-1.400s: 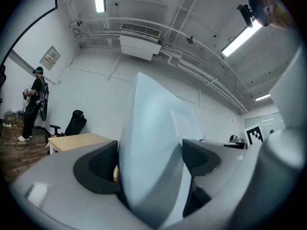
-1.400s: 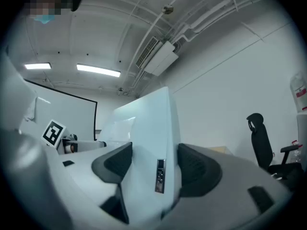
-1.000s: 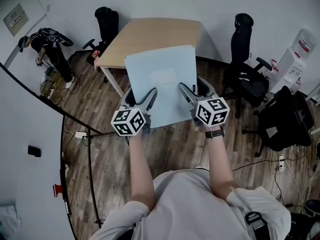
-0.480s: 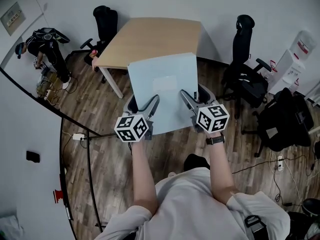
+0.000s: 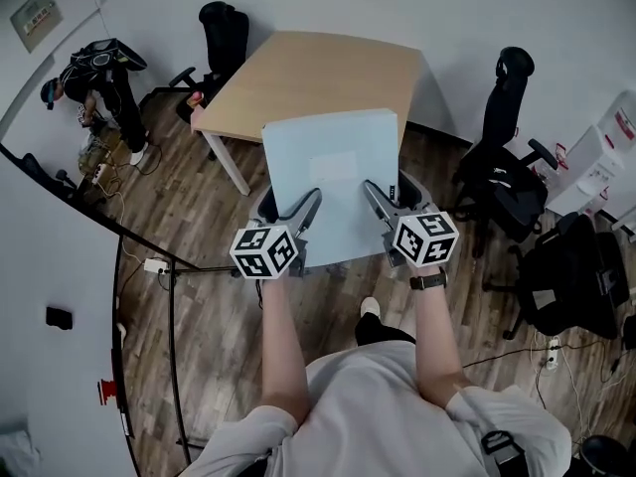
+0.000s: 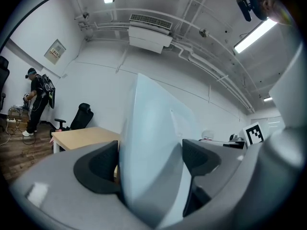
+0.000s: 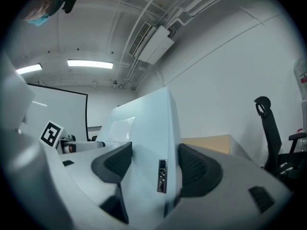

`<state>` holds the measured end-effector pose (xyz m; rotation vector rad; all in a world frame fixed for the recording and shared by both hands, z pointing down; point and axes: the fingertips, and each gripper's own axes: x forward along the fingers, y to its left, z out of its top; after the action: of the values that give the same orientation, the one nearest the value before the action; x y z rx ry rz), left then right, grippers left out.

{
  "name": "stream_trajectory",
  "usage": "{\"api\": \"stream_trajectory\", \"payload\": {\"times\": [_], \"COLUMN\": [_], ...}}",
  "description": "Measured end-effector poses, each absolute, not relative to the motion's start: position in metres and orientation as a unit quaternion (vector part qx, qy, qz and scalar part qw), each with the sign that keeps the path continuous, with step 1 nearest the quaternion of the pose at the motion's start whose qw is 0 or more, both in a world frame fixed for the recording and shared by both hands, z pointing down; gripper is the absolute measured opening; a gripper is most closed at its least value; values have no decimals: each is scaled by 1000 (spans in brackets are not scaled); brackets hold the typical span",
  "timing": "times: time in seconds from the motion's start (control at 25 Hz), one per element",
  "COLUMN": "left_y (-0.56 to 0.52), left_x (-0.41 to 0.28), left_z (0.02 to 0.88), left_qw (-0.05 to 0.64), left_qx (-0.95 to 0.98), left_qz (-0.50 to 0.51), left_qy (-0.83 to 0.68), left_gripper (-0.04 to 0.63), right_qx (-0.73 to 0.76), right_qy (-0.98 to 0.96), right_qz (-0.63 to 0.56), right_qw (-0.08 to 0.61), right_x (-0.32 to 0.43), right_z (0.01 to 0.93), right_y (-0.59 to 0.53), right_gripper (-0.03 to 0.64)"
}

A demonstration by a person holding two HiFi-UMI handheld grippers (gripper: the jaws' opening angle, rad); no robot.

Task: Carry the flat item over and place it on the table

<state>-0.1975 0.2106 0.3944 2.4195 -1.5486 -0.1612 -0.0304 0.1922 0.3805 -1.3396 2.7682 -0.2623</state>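
A flat pale-blue laptop, lid closed, hangs level in the air between both grippers. My left gripper is shut on its near left edge, and my right gripper is shut on its near right edge. In the left gripper view the laptop fills the gap between the dark pads. The right gripper view shows the laptop, with a small side port, clamped the same way. The light wooden table lies just ahead; the laptop's far edge overlaps its near edge.
Black office chairs stand at the table's far left and to the right. A person stands at far left behind a curved black rail. Bags and cables lie on the wood floor at right.
I have walked toward the table with the laptop held in both grippers; the table now sits closer and the laptop's far edge reaches over it. Both grips are unchanged.
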Motion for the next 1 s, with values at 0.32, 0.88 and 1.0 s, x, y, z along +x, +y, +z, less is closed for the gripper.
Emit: {"api": "stream_trajectory", "payload": {"times": [0.32,0.88,1.0], "left_y": [110,18,-5], "left_x": [-167,-128,-126], "left_z": [362,401,402], "left_qw": [107,142,140], "left_qx": [827,817,823], "left_qz": [-69,-47,-45], "left_qy": [-548,-556,-549], "left_gripper": [419,419,419], "right_qx": [-415,-411,-419], "right_qy": [906,904,901], "right_qz": [-69,-110,-110], "right_qw": [54,36,38], "right_x": [0,38,41], "right_z": [348,389,392], "right_y": [85,-10,-30], "right_gripper": [276,277,276]}}
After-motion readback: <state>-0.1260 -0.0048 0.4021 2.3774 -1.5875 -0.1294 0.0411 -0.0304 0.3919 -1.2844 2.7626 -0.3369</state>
